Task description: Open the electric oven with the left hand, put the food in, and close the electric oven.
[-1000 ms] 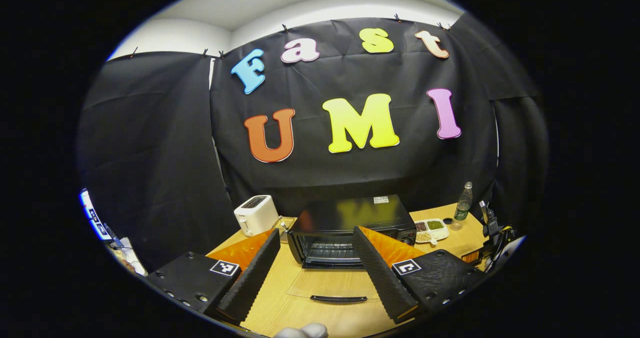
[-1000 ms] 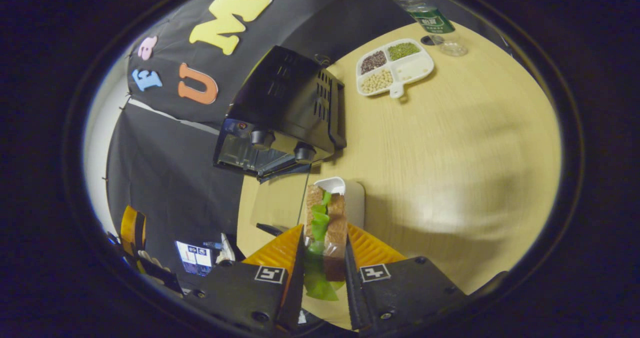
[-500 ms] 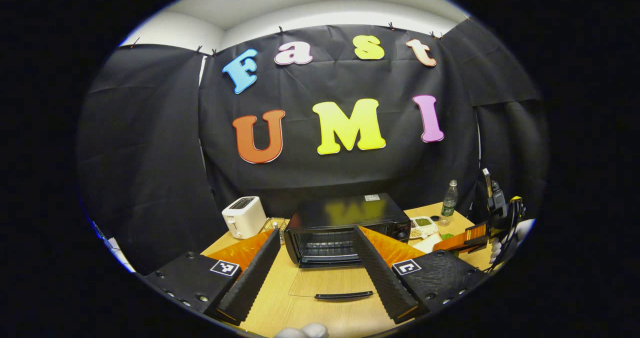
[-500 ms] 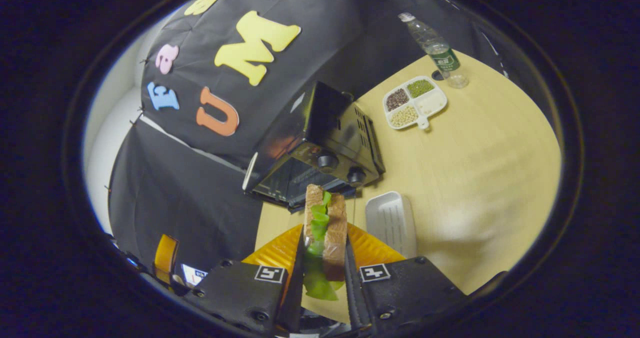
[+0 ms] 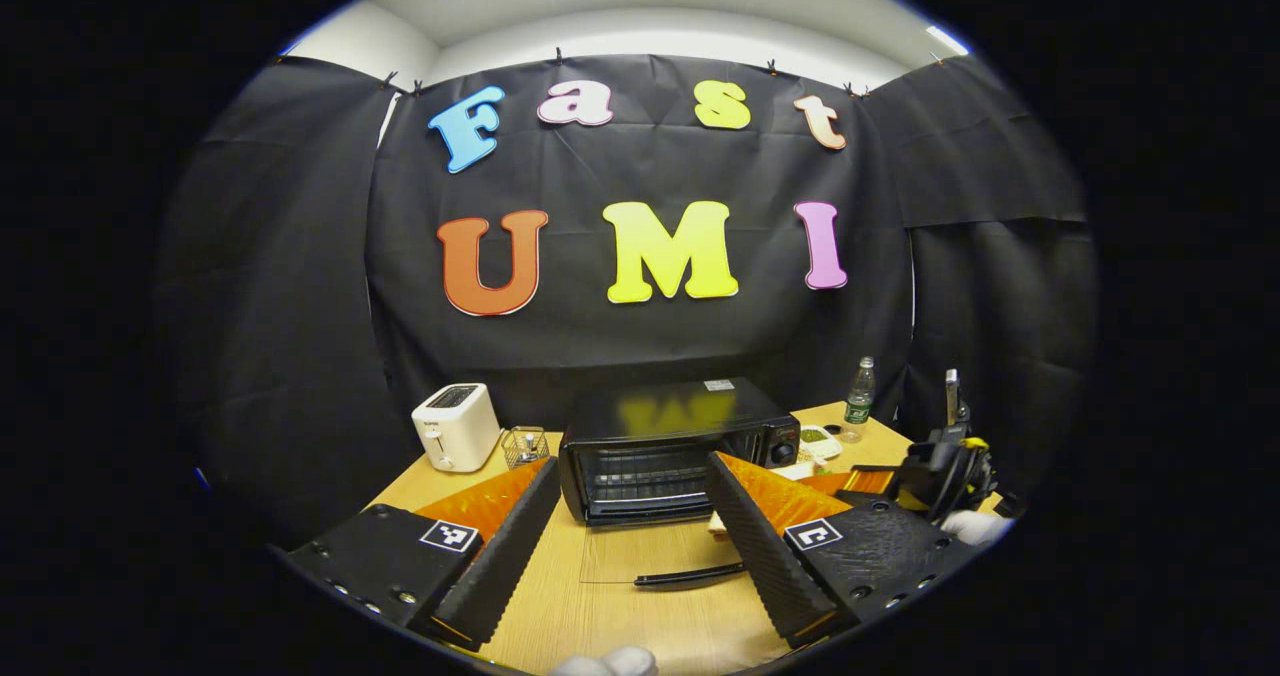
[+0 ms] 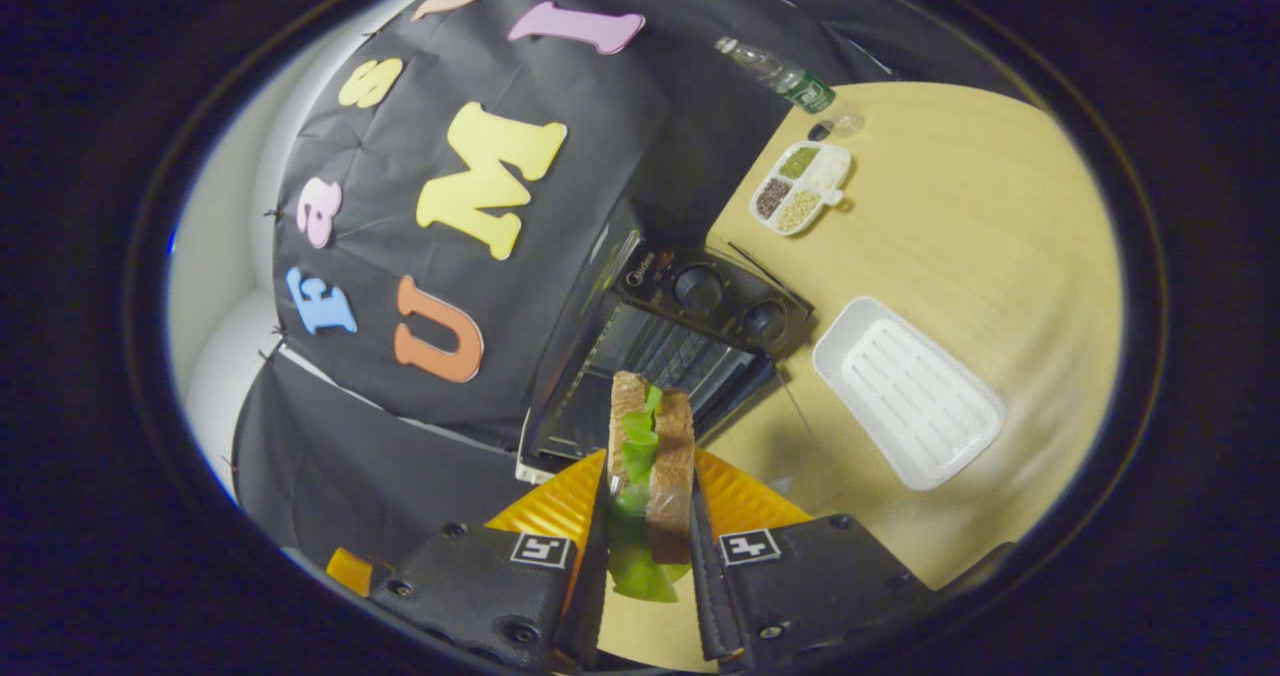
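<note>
A white toaster (image 5: 455,426) is standing at the back left of the wooden table (image 5: 600,626), with a small wire basket (image 5: 525,446) sitting just beside it to its right. A clear bottle (image 6: 780,74) with a green label is standing near the table's far edge, its cap (image 6: 820,132) lying close by. Near it, a white divided dish (image 6: 800,174) is holding dark, green and pale grains in separate compartments. An empty white ribbed tray (image 6: 908,391) is lying on the table, well apart from the dish.

left gripper (image 5: 630,536) jaws apart, right gripper (image 6: 645,516) clamped
</note>
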{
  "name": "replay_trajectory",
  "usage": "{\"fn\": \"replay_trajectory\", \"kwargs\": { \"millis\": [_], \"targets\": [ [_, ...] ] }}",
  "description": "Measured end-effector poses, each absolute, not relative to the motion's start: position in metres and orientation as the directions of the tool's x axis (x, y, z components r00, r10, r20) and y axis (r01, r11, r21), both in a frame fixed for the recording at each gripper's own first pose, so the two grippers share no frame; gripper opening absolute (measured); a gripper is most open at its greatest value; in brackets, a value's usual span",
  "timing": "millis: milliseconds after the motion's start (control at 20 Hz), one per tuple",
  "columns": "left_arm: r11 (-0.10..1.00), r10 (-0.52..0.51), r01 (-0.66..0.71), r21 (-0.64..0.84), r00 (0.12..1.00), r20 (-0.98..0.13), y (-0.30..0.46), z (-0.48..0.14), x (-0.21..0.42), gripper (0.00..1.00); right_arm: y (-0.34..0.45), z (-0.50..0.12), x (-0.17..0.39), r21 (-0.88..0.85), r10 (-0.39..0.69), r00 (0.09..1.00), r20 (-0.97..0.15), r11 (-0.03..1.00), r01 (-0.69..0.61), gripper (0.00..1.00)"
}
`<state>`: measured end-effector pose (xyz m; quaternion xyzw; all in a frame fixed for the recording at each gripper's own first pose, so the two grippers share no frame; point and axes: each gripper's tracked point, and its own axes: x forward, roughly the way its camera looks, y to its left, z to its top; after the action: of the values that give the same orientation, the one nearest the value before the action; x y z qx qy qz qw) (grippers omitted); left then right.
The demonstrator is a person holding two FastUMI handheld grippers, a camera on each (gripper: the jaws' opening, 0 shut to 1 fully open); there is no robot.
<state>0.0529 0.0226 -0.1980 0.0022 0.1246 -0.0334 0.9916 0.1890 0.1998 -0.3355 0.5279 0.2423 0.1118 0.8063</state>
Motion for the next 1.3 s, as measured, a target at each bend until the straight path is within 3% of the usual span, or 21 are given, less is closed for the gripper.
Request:
{"fn": "replay_trajectory", "kwargs": {
  "millis": [300,650,1100,1250,1300],
  "targets": [
    [1.000,-0.022,0.026,0.011,0.957,-0.289,0.057,-0.222,0.041,0.95,0.271,-0.362,0.246,0.941,0.375,0.894,-0.245,0.315,0.126,0.38],
    [0.999,0.033,-0.032,0.006,0.939,-0.343,0.088,-0.248,0.034,0.96,0.296,-0.366,0.311,0.957,0.280,0.932,-0.232,0.236,0.167,0.37],
    [0.999,0.043,-0.048,-0.006,0.940,-0.338,0.092,-0.248,0.038,0.96,0.305,-0.383,0.355,0.937,0.254,0.928,-0.271,0.291,0.194,0.37],
    [0.998,0.042,-0.052,-0.019,0.939,-0.342,0.092,-0.251,0.038,0.96,0.302,-0.391,0.359,0.906,0.238,0.920,-0.310,0.366,0.211,0.41],
    [0.998,0.042,-0.054,-0.025,0.940,-0.339,0.093,-0.250,0.039,0.96,0.301,-0.393,0.358,0.892,0.236,0.916,-0.323,0.399,0.212,0.46]
  ]
}}
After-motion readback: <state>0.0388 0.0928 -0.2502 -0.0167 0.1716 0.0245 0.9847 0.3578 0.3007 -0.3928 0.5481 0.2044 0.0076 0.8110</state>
